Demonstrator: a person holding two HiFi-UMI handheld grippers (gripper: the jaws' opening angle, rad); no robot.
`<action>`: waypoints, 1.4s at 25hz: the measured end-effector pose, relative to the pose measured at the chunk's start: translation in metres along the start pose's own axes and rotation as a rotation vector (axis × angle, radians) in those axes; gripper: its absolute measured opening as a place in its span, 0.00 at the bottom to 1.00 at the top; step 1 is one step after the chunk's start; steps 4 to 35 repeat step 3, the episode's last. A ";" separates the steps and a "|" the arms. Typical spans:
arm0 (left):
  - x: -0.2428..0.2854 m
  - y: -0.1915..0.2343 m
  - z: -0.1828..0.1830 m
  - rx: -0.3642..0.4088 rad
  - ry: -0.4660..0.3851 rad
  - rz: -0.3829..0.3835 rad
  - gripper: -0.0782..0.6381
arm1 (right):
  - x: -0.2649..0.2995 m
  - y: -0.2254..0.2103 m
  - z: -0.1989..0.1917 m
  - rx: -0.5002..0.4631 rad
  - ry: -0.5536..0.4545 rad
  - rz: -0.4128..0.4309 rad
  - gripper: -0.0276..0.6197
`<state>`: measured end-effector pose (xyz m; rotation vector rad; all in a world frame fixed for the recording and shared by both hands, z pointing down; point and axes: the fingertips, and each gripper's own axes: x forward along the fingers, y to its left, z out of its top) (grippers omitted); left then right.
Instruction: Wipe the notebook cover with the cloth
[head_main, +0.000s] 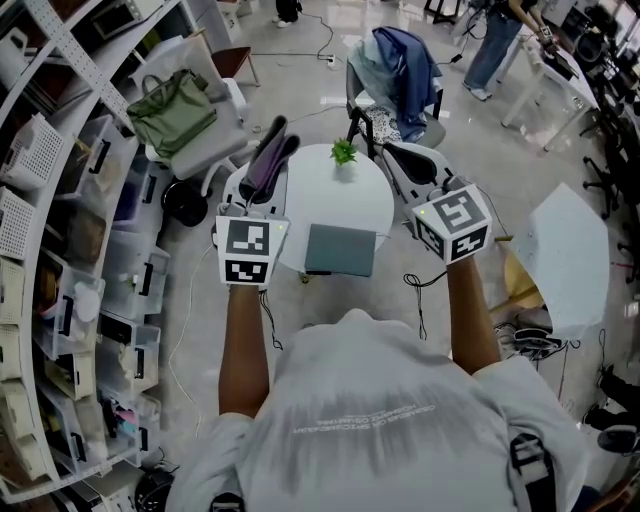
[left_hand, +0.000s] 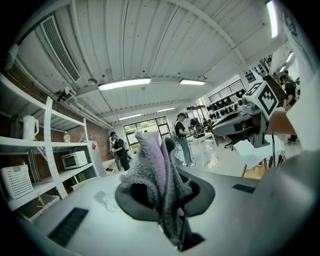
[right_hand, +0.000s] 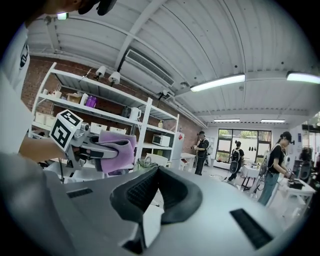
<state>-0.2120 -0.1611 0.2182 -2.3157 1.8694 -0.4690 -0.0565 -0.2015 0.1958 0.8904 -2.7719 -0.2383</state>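
1. Head view, for the layout: round white table (head_main: 330, 195) below, with the notebook (head_main: 340, 250) shut and flat at its 6 o'clock edge, and a small plant (head_main: 344, 152) at 12 o'clock.
2. Left gripper (head_main: 280, 135): up in the air off the table's 9 o'clock side, clamped on the cloth (left_hand: 152, 175). Confirmed in the left gripper view, with grey-and-lilac pile bunched between the pads and trailing down from them.
3. Right gripper (right_hand: 160, 172): up off the 3 o'clock side, pads together at the tips, nothing caught between.
4. Done so far, judging by this: cloth in grip, nothing more. No contact between cloth and cover, and the two well apart.
5. Left to do: lower the cloth from the left gripper toward 4 o'clock onto the cover, then wipe across it. Probably worth steadying the notebook with the right gripper, given a likely slide on the smooth tabletop.
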 end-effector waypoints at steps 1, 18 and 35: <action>0.001 0.000 -0.001 0.005 0.003 0.001 0.18 | 0.001 -0.001 0.000 0.003 0.000 0.002 0.04; 0.003 0.001 -0.002 0.018 0.011 0.005 0.18 | 0.002 -0.002 0.000 0.006 0.000 0.005 0.04; 0.003 0.001 -0.002 0.018 0.011 0.005 0.18 | 0.002 -0.002 0.000 0.006 0.000 0.005 0.04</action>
